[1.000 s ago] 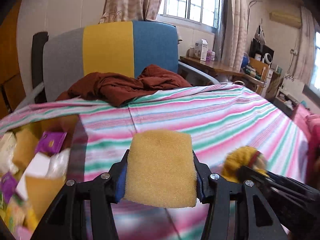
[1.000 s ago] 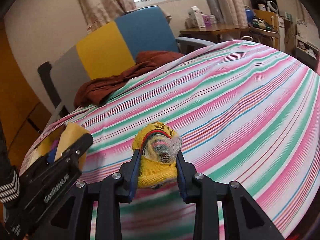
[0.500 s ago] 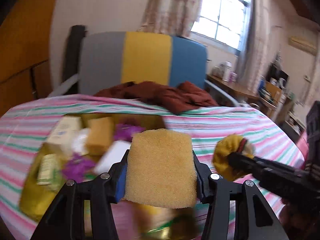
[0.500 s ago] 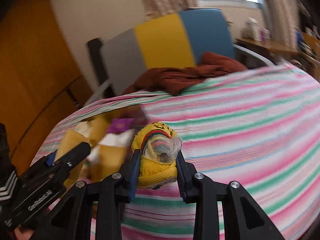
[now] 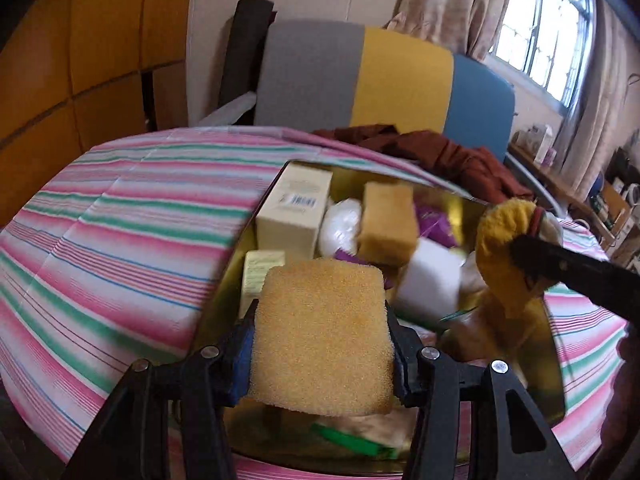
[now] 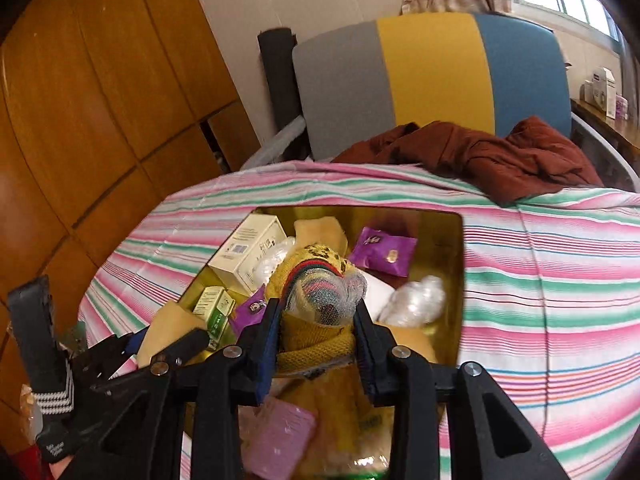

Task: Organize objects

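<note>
My left gripper (image 5: 320, 344) is shut on a yellow sponge (image 5: 322, 332) and holds it over the near part of a gold tin box (image 5: 224, 280) full of items. My right gripper (image 6: 316, 340) is shut on a yellow knitted toy (image 6: 316, 276) wrapped partly in mesh, above the same gold box (image 6: 448, 240). The toy (image 5: 504, 248) and the right gripper's finger (image 5: 576, 276) show at the right of the left wrist view. The left gripper (image 6: 152, 356) with the sponge (image 6: 168, 332) shows at the lower left of the right wrist view.
The box holds a cream carton (image 5: 294, 212), another sponge (image 5: 388, 224), purple sachets (image 6: 384, 252), white wrapped pieces (image 5: 428, 284) and a green-white small box (image 6: 214, 308). It sits on a striped tablecloth (image 5: 120, 240). A brown garment (image 6: 480, 156) and a tricolour chair (image 6: 432, 72) lie behind.
Both grippers have swung left from the bare striped cloth to above the gold box, still holding the sponge and the toy. The box now fills the centre of both views.
</note>
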`<state>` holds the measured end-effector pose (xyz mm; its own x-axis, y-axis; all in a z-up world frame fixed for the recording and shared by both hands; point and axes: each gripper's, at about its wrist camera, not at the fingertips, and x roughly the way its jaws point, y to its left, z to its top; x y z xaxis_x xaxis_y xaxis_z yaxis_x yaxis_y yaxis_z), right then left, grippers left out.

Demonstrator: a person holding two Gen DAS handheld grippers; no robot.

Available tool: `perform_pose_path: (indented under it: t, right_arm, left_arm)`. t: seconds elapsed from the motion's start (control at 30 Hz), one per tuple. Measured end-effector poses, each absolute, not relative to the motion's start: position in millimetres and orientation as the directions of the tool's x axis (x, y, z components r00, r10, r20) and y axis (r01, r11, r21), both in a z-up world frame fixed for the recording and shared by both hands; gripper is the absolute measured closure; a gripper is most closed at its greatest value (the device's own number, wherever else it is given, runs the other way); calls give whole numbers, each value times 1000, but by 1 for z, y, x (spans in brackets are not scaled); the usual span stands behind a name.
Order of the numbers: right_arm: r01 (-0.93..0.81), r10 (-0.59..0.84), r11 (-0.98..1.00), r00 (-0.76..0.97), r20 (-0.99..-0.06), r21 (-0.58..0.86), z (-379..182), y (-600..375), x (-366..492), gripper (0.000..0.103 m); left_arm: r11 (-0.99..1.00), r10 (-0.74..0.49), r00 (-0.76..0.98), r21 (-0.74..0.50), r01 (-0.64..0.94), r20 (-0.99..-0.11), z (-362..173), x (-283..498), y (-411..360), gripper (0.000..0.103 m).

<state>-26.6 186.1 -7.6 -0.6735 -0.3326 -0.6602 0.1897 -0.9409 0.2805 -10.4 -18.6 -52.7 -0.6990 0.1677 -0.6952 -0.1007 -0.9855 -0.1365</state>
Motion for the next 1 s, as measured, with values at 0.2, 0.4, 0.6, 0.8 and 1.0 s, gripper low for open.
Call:
perform_pose_path:
  t: [0.2,0.4,0.6,0.8,1.0]
  right_arm:
    - [183,-333,-941,-650,-683,284,-20,175,-49,62]
    - [153,-343,-932,-672,-656,330,-11,186,-53,48]
    - [98,-298,-941,-693,-656,323,-4,203,-35,48]
    - [25,-214,-965,-654,-726,261,-7,207,-23,47]
    - [19,-172,-978,-645,-745,209,8,198,-8,42]
  left_arm:
    - [-984,175,-661,-108,-141,-730,-66,-19,-11,47]
    - [-989,147,-679,-95,-114,-720,-58,-15,-10,12]
    - [-996,92,-728,-54,-76,-679,-33,-5,-10,0]
    - [-999,-3,-687,37,-34,-727,-17,-5,3,0]
    - [-999,-30,-692,48,-7,-721,0,4,5,0]
